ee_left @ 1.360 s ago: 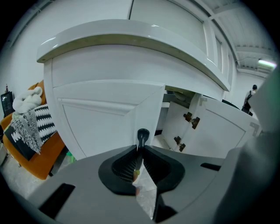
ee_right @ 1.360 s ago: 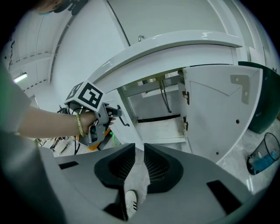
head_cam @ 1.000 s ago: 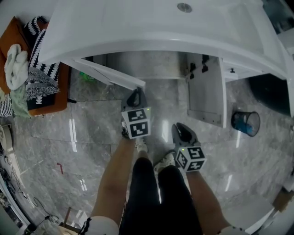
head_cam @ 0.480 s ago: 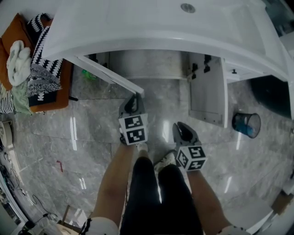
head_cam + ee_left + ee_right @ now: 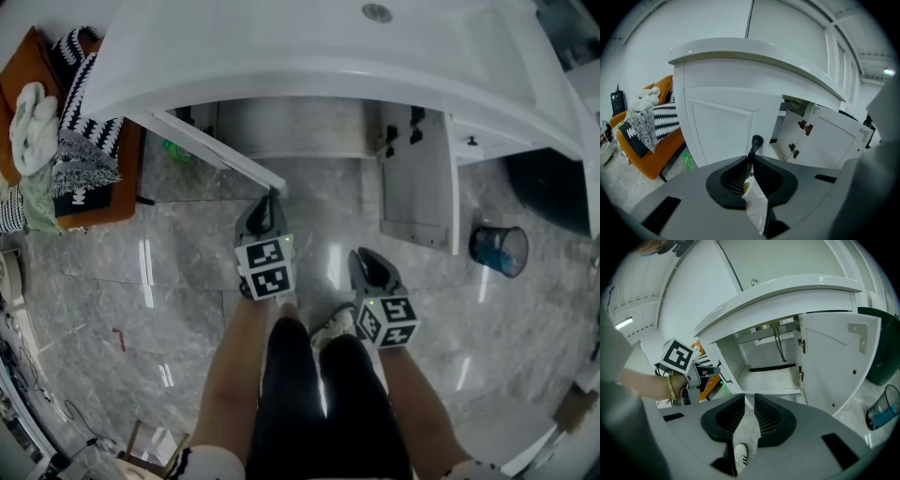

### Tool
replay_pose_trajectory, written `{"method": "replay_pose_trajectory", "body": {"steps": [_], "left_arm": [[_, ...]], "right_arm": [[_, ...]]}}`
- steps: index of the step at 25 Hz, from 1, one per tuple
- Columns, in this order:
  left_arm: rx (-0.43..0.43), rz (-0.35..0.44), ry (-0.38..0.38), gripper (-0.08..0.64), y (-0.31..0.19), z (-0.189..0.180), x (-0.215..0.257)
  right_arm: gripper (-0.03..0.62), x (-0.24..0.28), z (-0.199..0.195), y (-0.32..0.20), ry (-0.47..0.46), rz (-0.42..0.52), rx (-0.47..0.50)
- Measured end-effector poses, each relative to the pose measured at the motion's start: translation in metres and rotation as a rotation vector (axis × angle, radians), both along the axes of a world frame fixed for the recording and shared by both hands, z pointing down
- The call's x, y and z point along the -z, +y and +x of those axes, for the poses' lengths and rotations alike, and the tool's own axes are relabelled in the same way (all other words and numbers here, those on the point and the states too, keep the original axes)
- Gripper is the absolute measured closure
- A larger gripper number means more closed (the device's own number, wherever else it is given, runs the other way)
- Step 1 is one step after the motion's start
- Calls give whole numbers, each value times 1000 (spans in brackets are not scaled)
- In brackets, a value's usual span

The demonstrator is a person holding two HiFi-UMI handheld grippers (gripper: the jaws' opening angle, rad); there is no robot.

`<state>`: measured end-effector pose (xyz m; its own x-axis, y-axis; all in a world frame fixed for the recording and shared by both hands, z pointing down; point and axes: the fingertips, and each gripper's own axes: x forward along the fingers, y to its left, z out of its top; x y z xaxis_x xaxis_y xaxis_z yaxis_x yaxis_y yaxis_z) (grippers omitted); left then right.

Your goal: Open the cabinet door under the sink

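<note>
- L gripper (image 5: 751, 157): jaws almost pressed together, pinching the thin neck of the black knob (image 5: 756, 140) right at their tips. The hold is shallow, so a jerk or a pull off-line could let the knob slip out fwd.
- L door (image 5: 723, 125) is just past the jaws, partly swung out from under the sink (image 5: 309, 89). A pull straight back instead of round the hinge arc would prob. twist the jaws on the knob or strain the hinges.
- R gripper (image 5: 749, 399), off to the right of the L jaws: jaws spread a little w/ nothing between them, only floor & a shoe (image 5: 739, 456) below. It looks idle. If it drifts fwd-right it could knock the R door (image 5: 834, 362), which is already wide open.
- Further off, beyond the L jaws & behind the L door, there's a green bottle (image 5: 690, 161) on the floor & an orange seat (image 5: 654, 157) w/ cushions. A door swung hard to full open might hit them or bounce back.
</note>
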<state>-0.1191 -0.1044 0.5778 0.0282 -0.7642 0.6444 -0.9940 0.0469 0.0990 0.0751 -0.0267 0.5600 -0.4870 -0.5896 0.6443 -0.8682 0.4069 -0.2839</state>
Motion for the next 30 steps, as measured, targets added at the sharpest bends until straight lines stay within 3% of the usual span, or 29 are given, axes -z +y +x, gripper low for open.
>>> {"method": "replay_pose_trajectory", "body": {"steps": [8,19,24,30], "left_arm": [[44,-7,-20,514,5,-2,0],[54,-12,-5,499,7,-5,0],[52,-15,-4,497,6,-4,0],[54,-16,-1,497,4,-2,-1]], "right_arm": [[520,8,4,-1,3,4,-4],[520,3,-31,-13,-27,8,76],[518,17,-72,-47,-86,83,204],[518,32,-133,-77,-74,173,517]]}}
